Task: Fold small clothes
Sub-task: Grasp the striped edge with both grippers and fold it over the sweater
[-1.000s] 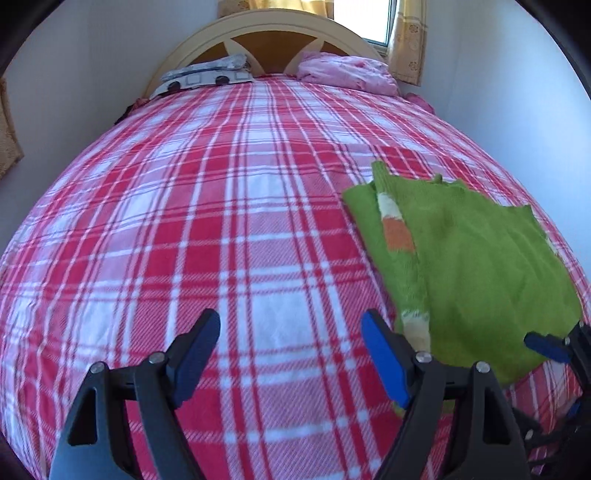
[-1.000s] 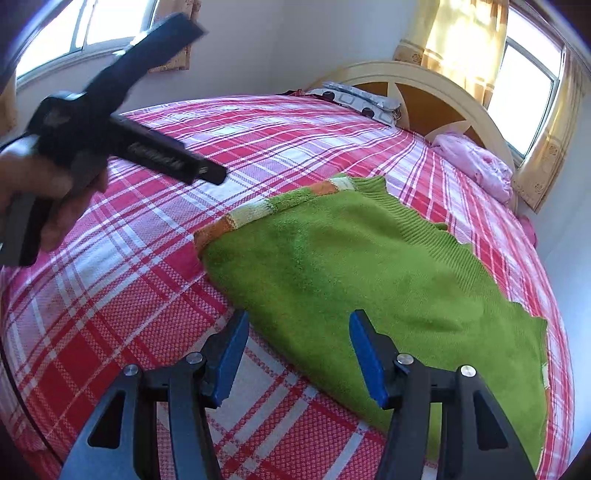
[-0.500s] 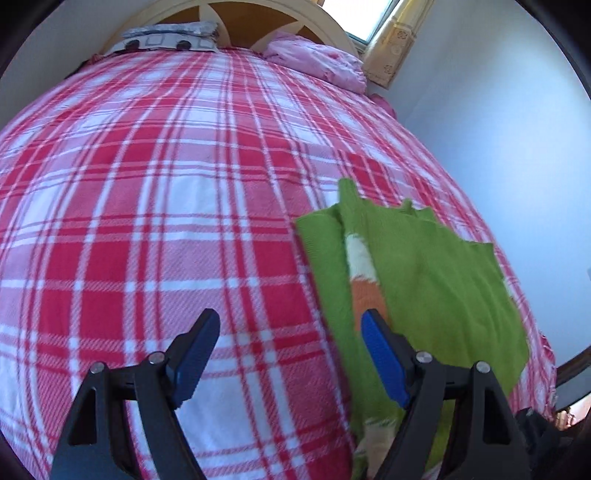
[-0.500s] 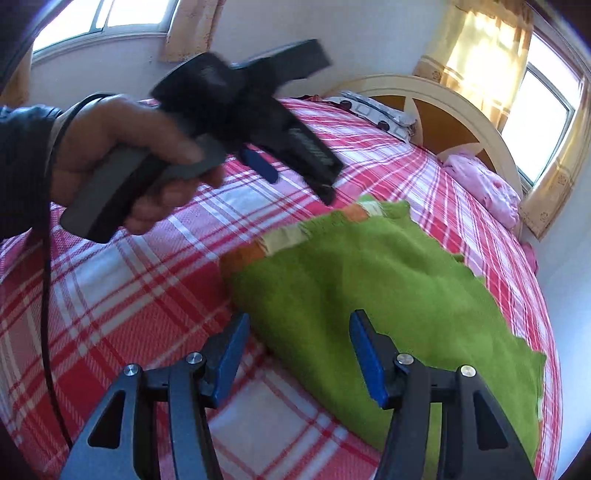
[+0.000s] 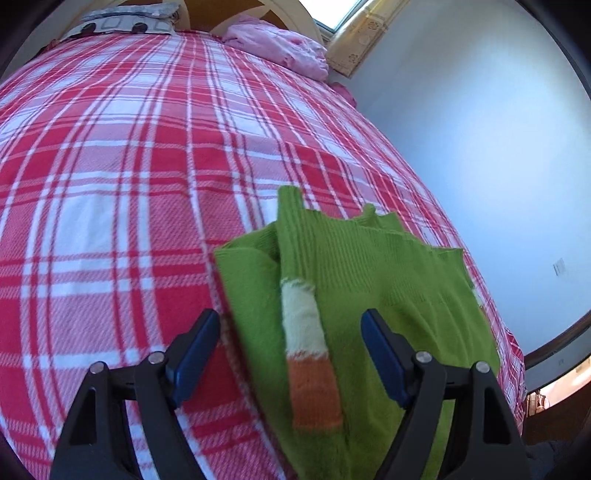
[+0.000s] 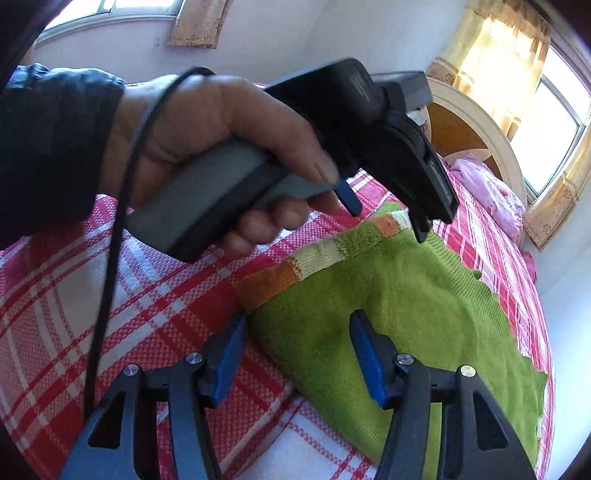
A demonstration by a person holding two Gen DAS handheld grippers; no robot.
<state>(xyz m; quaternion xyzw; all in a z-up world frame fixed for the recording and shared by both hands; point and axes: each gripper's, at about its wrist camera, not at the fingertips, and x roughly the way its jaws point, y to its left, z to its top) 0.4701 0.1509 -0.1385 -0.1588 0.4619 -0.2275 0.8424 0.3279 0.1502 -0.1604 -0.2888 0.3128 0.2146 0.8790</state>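
A green knit sweater (image 5: 391,280) lies flat on the red-and-white plaid bed (image 5: 129,155). Its sleeve with cream and orange bands (image 5: 306,350) is folded over the body along the left edge. My left gripper (image 5: 290,350) hovers open just above that sleeve, its blue pads either side of the bands and nothing pinched. In the right wrist view the sweater (image 6: 406,306) fills the middle, and my right gripper (image 6: 295,354) stands open over its near orange corner. The left gripper (image 6: 388,218) shows there too, held by a hand (image 6: 221,147) above the striped sleeve.
A wooden headboard (image 6: 476,129), a grey patterned pillow (image 5: 129,22) and a pink bundle (image 5: 277,48) lie at the bed's far end. A white wall (image 5: 480,147) runs close along the sweater's side. Curtained windows (image 6: 546,122) stand behind the headboard.
My left gripper has swung over from the bare bedspread and now points down at the striped sleeve. The right gripper has crept closer to the sweater's near corner. Both stayed open.
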